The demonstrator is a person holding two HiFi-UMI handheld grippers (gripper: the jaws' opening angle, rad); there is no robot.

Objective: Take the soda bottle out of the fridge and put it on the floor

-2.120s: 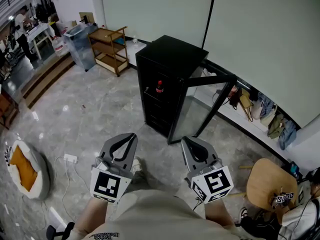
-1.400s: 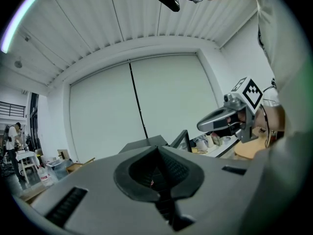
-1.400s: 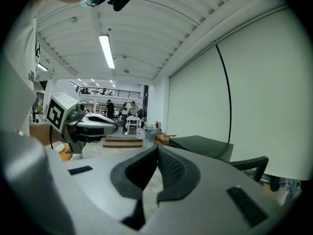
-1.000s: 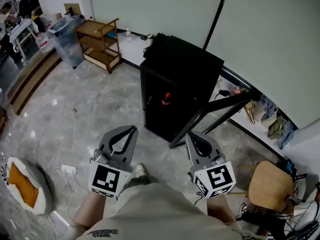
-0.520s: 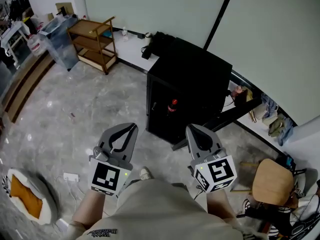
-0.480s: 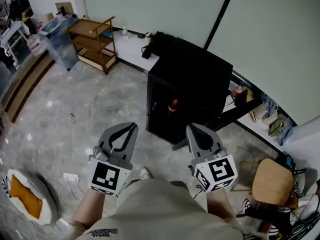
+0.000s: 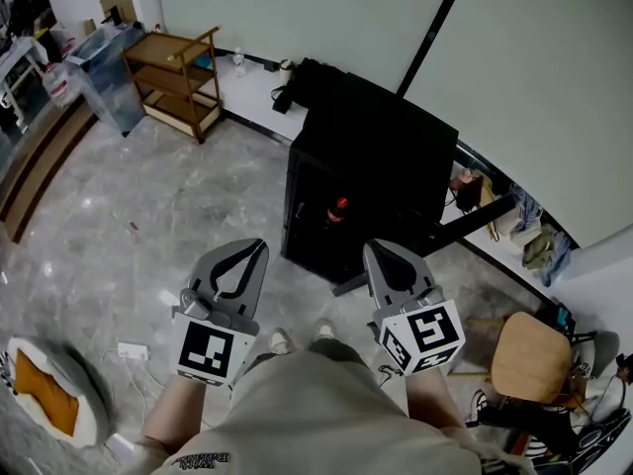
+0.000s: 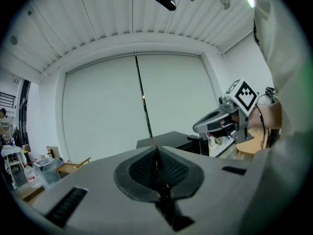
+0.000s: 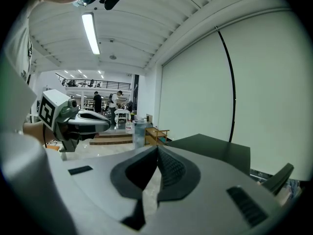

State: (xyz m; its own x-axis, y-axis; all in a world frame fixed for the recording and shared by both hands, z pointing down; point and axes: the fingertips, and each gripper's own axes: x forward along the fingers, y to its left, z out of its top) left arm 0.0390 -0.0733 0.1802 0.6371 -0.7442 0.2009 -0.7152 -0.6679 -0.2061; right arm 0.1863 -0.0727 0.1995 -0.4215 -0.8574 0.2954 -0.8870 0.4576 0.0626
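The boxy black fridge (image 7: 376,137) has drawn nearer, red-capped soda bottle (image 7: 337,210) inside.

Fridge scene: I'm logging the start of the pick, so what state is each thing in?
Fridge door: open.
Soda bottle: upright on a shelf inside the fridge, not held.
Left gripper: shut, empty.
Right gripper: shut, empty.
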